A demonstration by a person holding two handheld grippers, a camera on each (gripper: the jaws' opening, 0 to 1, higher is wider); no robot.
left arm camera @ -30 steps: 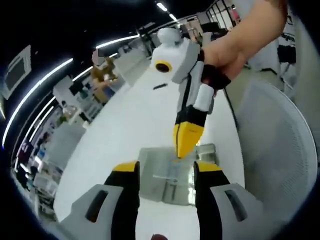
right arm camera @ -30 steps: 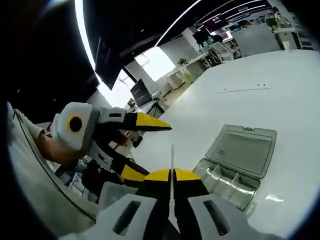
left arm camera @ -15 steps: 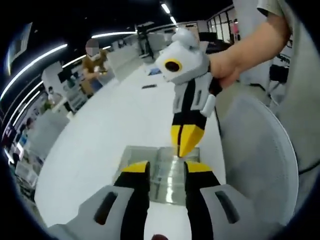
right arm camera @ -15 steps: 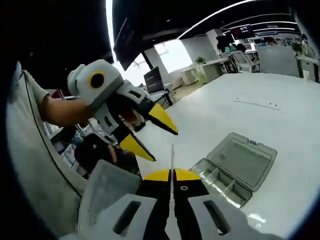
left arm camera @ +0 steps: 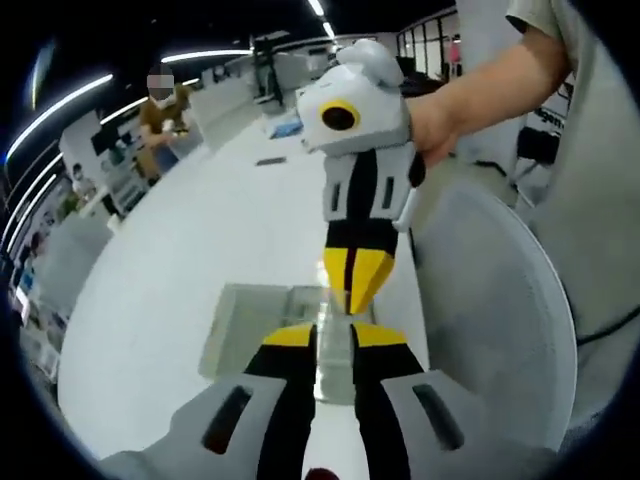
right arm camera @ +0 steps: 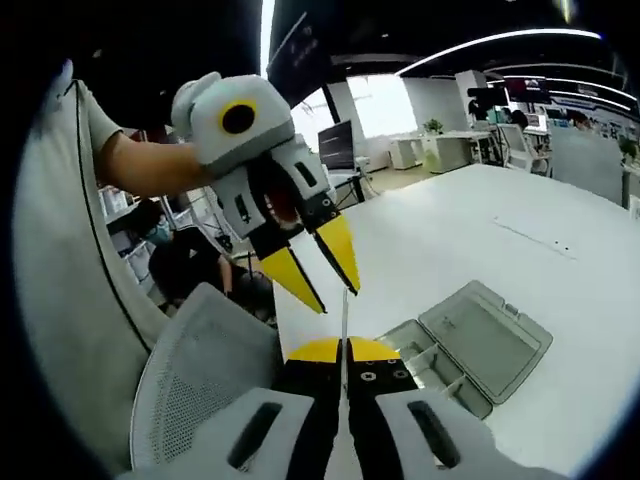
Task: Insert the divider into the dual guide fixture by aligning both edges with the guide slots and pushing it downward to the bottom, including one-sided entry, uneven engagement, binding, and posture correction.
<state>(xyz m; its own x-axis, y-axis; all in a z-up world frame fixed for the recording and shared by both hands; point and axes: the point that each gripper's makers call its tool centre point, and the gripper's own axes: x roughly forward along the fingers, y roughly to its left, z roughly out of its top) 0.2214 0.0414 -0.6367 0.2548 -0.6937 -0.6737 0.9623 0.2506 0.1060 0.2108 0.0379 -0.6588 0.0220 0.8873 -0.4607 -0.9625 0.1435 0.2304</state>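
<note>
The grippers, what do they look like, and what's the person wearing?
Both the left gripper and right gripper have light grey bodies, black mid-sections and yellow pointed jaw tips. Each carries a rounded white head with a yellow-ringed black disc. The person wears a short grey sleeve.

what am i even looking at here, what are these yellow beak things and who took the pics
The yellow-tipped beaks are hand-held grippers; a person holds one in each hand. Each gripper carries a fisheye camera looking along its own jaws, so there are two pictures.

In the left gripper view, the left gripper rises from the bottom, jaws a little apart, and the right gripper comes down from above in a person's hand.

In the right gripper view, the right gripper is shut on a thin flat divider seen edge-on, and the left gripper hangs open beside it.

On the white table lies a clear plastic box with its lid open and compartments inside. A mesh chair back stands nearby.
</note>
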